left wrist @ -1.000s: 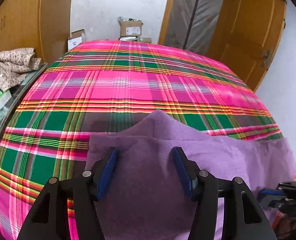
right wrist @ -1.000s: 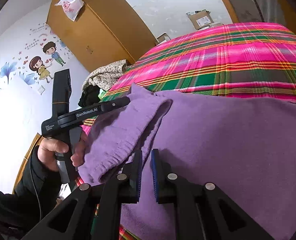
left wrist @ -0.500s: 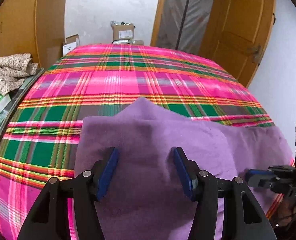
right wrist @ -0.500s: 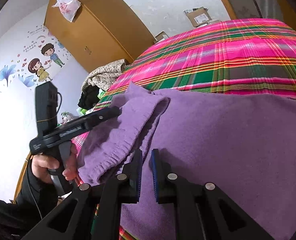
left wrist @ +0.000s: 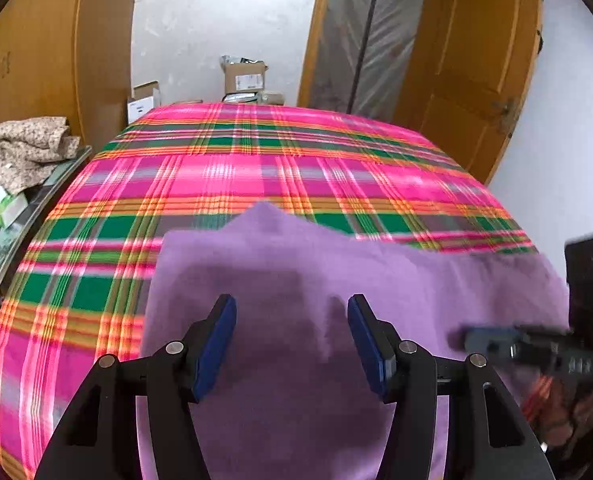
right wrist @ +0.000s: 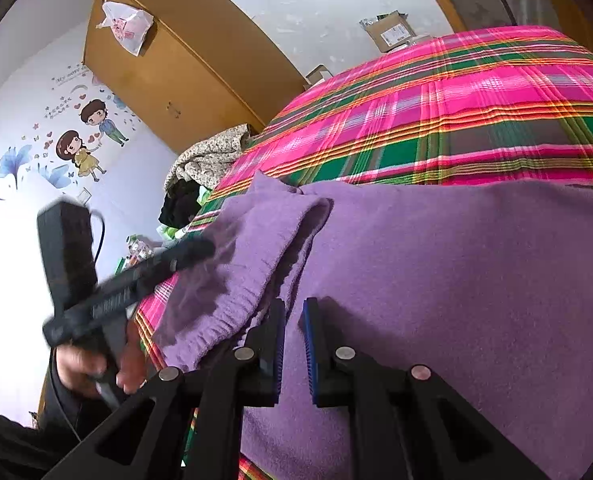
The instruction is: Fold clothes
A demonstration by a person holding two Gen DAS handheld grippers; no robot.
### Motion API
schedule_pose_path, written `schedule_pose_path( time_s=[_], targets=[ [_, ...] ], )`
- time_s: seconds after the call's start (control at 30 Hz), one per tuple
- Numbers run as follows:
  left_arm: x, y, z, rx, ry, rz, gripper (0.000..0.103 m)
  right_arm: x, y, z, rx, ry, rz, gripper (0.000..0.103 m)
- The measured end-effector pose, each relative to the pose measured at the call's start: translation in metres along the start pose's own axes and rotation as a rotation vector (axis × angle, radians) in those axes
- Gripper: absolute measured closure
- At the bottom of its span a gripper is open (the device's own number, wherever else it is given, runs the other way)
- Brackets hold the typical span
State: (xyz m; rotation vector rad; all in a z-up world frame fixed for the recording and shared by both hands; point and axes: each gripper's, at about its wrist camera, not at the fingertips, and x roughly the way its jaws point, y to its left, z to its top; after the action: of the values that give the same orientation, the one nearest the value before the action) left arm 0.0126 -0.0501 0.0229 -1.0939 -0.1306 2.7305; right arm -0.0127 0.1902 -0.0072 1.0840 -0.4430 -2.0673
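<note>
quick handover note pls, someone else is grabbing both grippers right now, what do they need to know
Left hand-held gripper: open, nothing between its blue pads, hovering over the purple knit garment.
Right hand-held gripper: nearly closed with a narrow gap showing; whether it pinches any fabric cannot be told.
The garment lies on the near part of the pink and green plaid bedspread. One ribbed-edge part is already folded over at the garment's left side in the right wrist view.
Left to do: the remaining folds, as the main body looks spread out and unfolded.
</note>
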Motion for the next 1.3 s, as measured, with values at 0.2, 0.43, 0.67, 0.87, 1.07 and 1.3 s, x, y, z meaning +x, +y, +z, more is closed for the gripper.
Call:
schedule_pose_path(
  time_s=[0.2, 0.43, 0.67, 0.87, 1.07, 1.3],
  targets=[
    [-0.019, -0.006, -0.025, -0.039, -0.045, 0.082, 0.044, 0.000, 0.000, 0.001, 0.002, 0.001, 0.005, 0.092],
    [-0.008, -0.019, -0.040, 0.001, -0.002, 0.074, 0.043, 0.001, -0.001, 0.001, 0.006, 0.003, -0.004, 0.092],
    [-0.008, -0.034, -0.023, 0.038, -0.035, 0.059, 0.043, 0.000, 0.004, -0.002, -0.021, 0.006, -0.021, 0.086],
    [-0.003, -0.044, -0.030, 0.068, -0.018, 0.067, 0.044, -0.018, 0.020, -0.012, -0.124, -0.016, -0.115, 0.066],
    [-0.012, -0.050, -0.028, 0.069, -0.034, 0.038, 0.043, -0.034, 0.013, -0.018, -0.138, -0.035, -0.221, 0.065],
    [-0.004, -0.052, -0.027, 0.064, -0.010, 0.036, 0.043, -0.047, 0.006, -0.018, -0.133, -0.055, -0.281, 0.066]
  ],
)
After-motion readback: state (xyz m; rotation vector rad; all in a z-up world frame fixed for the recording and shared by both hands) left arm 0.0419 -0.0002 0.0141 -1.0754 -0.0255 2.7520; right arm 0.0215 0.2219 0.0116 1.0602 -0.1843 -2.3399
